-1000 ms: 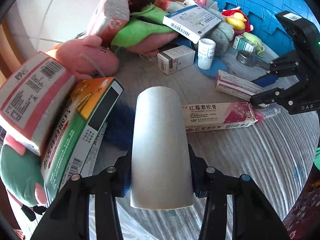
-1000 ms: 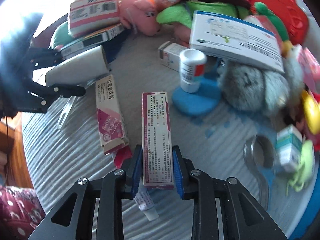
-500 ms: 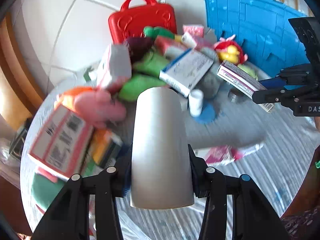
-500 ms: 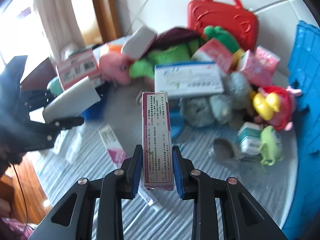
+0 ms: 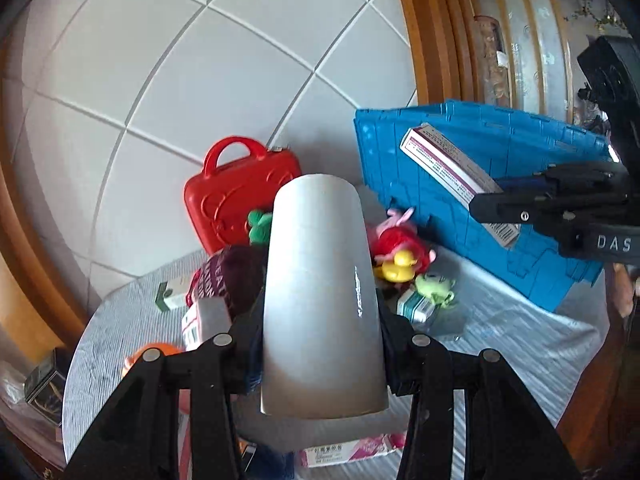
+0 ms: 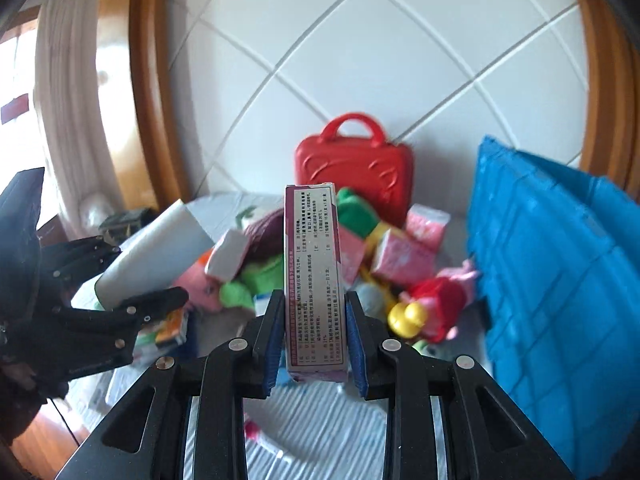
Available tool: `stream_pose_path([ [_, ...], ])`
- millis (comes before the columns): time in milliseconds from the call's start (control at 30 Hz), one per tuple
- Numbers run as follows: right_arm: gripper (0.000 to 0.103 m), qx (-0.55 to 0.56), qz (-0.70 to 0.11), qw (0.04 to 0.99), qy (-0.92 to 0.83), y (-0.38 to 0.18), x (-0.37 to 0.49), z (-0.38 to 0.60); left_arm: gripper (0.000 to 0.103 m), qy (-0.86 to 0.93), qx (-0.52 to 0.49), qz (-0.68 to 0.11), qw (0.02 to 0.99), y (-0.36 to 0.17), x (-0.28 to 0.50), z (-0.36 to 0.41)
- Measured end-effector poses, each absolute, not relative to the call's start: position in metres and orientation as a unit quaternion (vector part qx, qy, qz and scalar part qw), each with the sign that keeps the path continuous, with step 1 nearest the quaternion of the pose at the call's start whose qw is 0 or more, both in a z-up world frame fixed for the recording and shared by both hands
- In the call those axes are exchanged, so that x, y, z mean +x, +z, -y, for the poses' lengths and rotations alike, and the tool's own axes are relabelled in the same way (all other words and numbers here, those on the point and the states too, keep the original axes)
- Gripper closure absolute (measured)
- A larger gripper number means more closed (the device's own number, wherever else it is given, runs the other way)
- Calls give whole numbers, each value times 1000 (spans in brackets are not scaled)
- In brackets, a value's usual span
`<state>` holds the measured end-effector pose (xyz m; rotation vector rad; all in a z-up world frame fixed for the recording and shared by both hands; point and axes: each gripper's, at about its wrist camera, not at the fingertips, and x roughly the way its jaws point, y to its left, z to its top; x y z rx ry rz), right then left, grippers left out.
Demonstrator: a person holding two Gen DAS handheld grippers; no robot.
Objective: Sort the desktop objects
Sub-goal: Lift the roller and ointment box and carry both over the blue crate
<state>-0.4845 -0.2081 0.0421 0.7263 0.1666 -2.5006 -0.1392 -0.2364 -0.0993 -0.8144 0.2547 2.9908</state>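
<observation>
My left gripper (image 5: 320,332) is shut on a plain grey box (image 5: 320,280) and holds it lengthwise, high above the cluttered table. In the right wrist view this grey box (image 6: 156,248) and the left gripper (image 6: 150,272) hang at the left. My right gripper (image 6: 314,340) is shut on a narrow pink-edged medicine box (image 6: 312,272) with printed text, held upright between the blue pads. The left wrist view shows the right gripper (image 5: 486,194) and its medicine box (image 5: 448,168) in front of the blue crate (image 5: 520,248).
A red toy case (image 6: 356,168) stands against the tiled wall behind a pile of plush toys and cartons. The yellow duck (image 5: 398,266) lies by the blue crate (image 6: 560,280). A pink-and-white carton (image 5: 348,448) lies on the striped tablecloth (image 5: 520,340) near me.
Both grippers have risen from the tabletop with their boxes still gripped. The views have tilted up, so the wall, red case and blue crate now fill them.
</observation>
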Motion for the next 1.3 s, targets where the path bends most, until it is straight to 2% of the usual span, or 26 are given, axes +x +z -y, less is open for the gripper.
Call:
stream_pose_path([
  [267, 75, 217, -31, 165, -962, 100, -458, 167, 58, 973, -201, -86, 68, -41, -157, 193],
  [667, 75, 128, 8, 55, -990, 172, -401, 55, 58, 976, -116, -131, 133, 30, -178, 64],
  [1000, 75, 126, 15, 6, -992, 184, -409, -68, 58, 975, -120, -134, 129, 50, -248, -40],
  [1300, 75, 145, 33, 0, -989, 176, -451, -139, 58, 973, -145, -147, 108, 60, -312, -90],
])
